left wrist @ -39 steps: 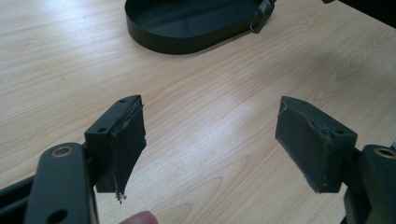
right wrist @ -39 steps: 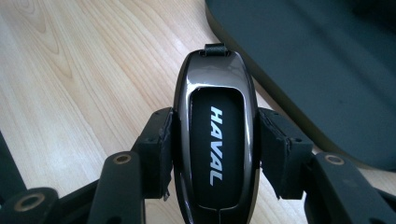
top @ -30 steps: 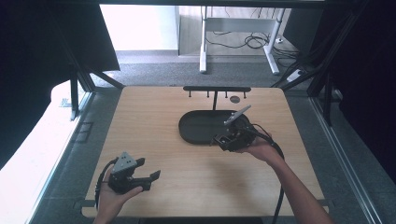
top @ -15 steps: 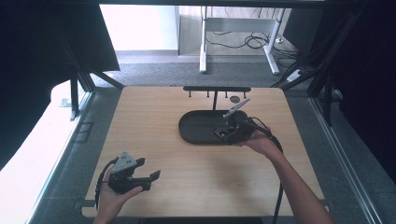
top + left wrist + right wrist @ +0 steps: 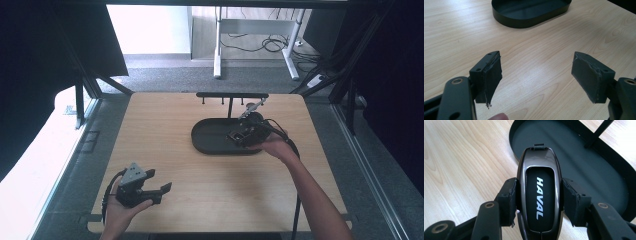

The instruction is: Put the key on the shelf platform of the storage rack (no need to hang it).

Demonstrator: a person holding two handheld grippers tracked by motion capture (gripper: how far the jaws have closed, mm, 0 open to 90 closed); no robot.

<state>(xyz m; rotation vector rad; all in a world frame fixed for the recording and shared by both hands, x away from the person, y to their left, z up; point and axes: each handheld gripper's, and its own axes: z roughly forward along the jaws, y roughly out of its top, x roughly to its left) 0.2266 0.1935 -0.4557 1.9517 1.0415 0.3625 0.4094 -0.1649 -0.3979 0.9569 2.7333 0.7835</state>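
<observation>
While clenched between its pads, key fob [image 5: 539, 195] inside right hand-held gripper [image 5: 539, 195], above tray [image 5: 599, 170]

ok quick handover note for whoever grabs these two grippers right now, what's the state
Right gripper: shut on the HAVAL key fob, held over the near edge of the black oval tray.
Left gripper: open, nothing between its pads, above bare table near the front-left corner.
Done: fob is picked up.
Left: judging by the position, likely set the fob in the tray or hang it on the hook rack behind it, then release.
</observation>
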